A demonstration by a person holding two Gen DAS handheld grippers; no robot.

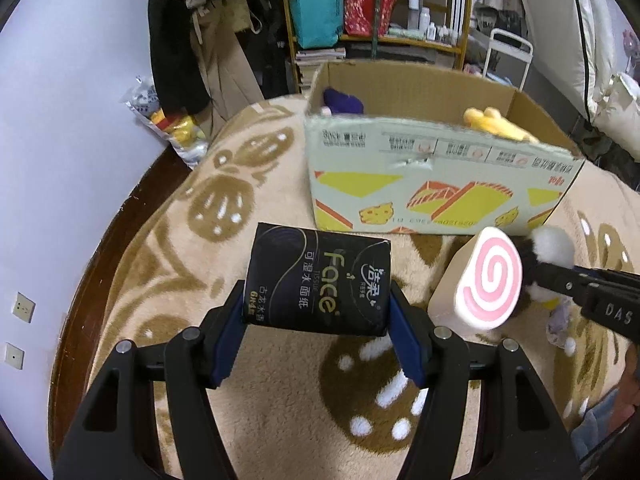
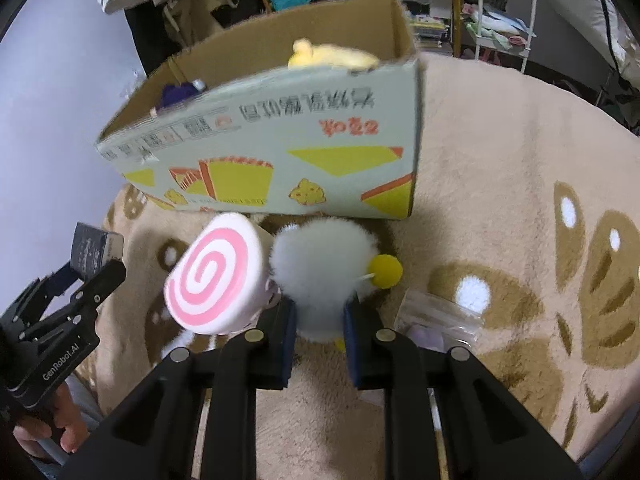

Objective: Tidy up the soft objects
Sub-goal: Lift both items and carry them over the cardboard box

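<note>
Black plastic fingers of the left tool point(image 1: 316, 316) pinch one dark rectangular pack of facial tissues point(image 1: 318, 280) by its sides, holding it above a beige fleece blanket with brown flower patterns point(image 1: 200, 248), short of the box. The right tool point(image 2: 320, 320) is pressed onto one fluffy white plush toy with a round yellow pompom point(image 2: 320, 268), squeezing its lower body. Just left of that toy, touching or nearly touching it, sits one cream cushion shaped like a cake roll with a pink spiral face point(image 2: 214, 276), gripped by neither tool.

Behind them stands one open cardboard box printed with yellow cheese shapes point(image 1: 420, 184). Inside it, two soft things show above the rim: one purple plush point(image 1: 342, 100) at the left end and one yellow plush point(image 1: 496, 122) at the right.

Judging by this, the job is partly done: two items appear boxed, two are in hand and not yet dropped in, and the spiral cushion remains to be collected. One small clear plastic bag point(image 2: 440, 318) lies on the blanket beside the right tool; its contents are unclear.
</note>
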